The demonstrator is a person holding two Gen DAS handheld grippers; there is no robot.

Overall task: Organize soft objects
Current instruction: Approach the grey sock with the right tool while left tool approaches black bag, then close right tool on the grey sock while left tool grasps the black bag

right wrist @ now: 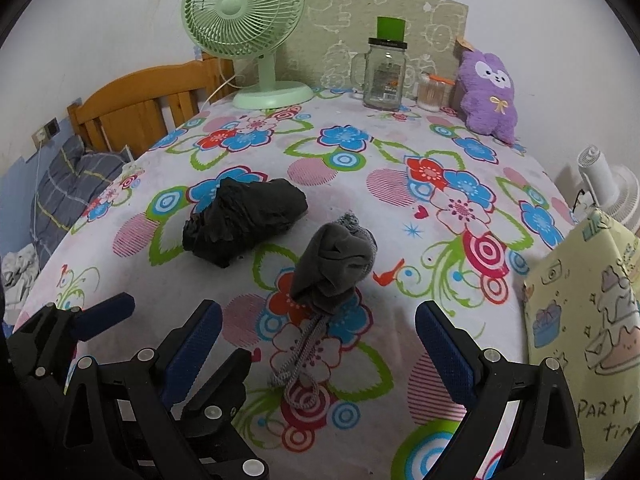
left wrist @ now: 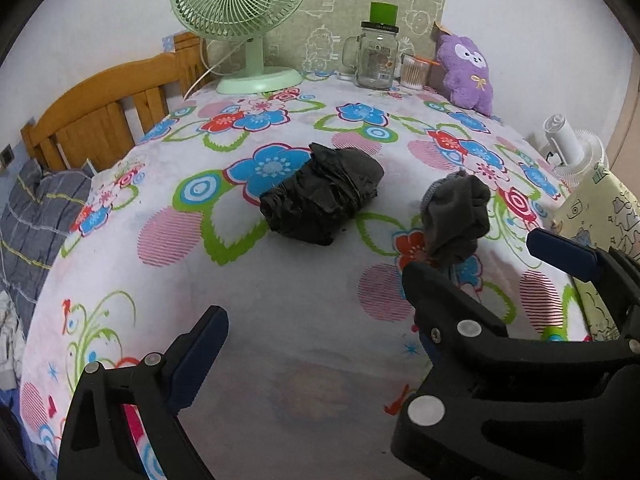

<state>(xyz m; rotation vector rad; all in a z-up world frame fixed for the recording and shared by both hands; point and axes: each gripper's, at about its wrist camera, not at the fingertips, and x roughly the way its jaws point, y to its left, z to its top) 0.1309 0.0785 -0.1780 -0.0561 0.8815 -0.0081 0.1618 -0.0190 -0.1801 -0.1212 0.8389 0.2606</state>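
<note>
My right gripper (right wrist: 318,344) hovers low over the bench (right wrist: 400,216), jaws wide, empty, the grey sock (right wrist: 334,266) just ahead between them. My left gripper (left wrist: 316,344) alongside, jaws wide, empty.

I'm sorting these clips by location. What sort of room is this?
Most likely a bedroom. A wooden headboard with a striped pillow stands beside the table with a floral cloth, and personal items sit at its back: a green desk fan and a purple plush toy.
</note>
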